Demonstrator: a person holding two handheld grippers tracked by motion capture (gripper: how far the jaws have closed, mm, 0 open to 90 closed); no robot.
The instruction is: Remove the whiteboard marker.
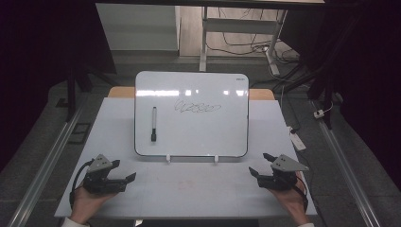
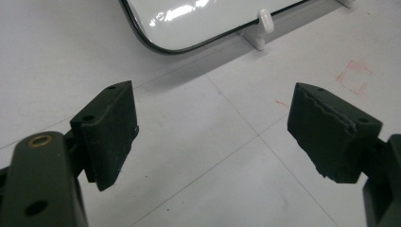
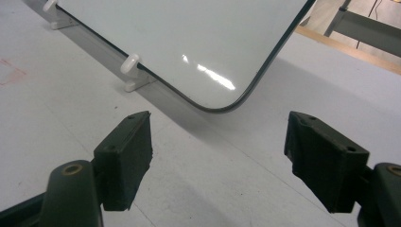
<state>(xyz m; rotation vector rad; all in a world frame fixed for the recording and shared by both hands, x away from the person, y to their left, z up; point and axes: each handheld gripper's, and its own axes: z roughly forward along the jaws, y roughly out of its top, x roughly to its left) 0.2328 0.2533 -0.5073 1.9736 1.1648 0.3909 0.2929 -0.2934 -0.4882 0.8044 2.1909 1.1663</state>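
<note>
two grippers rest low on the white bench [image 1: 189,194], one at each near corner, both with jaws spread wide and nothing between them. the left gripper [image 1: 124,179] points inward toward the middle, the right gripper [image 1: 257,164] angles up toward the whiteboard [image 1: 191,127], so each seems parked clear of the work, ready to reach in. the whiteboard stands tilted back on two small white clips [image 1: 168,159] near the middle of the bench, which keeps its face toward the person. a black marker [image 1: 153,124] clings upright to the left part of the board, cap end down, probably by a magnet, well apart from both grippers. to its right is a dark scribble [image 1: 197,108]. the marker looks like the likely first reach, nearer the left gripper.
</note>
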